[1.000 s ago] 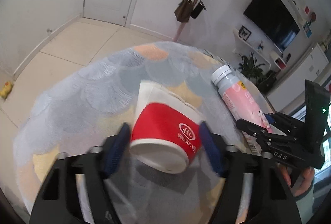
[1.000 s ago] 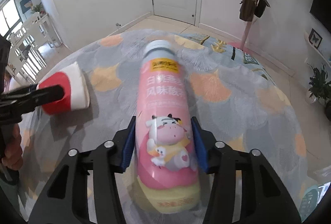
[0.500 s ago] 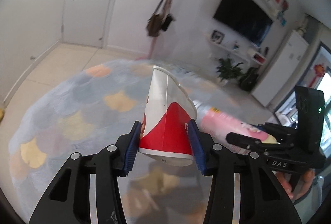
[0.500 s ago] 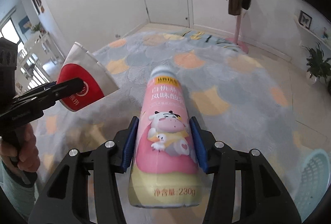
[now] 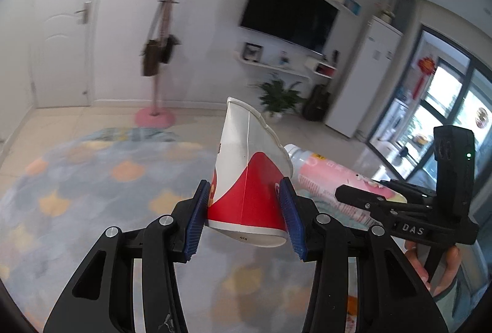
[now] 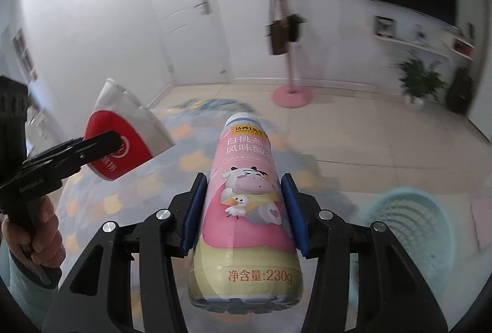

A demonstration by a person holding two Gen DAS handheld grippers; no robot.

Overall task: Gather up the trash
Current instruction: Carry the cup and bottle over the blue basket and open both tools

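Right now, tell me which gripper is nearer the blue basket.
Right. The right gripper, gripping the bottle, is beside the basket; the left gripper, gripping the cup, is on the bottle's far side.

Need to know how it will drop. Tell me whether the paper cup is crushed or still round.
Crushed. The paper cup is pinched flat at its rim, tapering upward from the left gripper that clamps its base.

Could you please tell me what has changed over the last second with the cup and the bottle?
The left gripper closed on the crushed paper cup and lifted it off the rug; the right gripper raised the pink bottle too. The bottle stayed clamped throughout.
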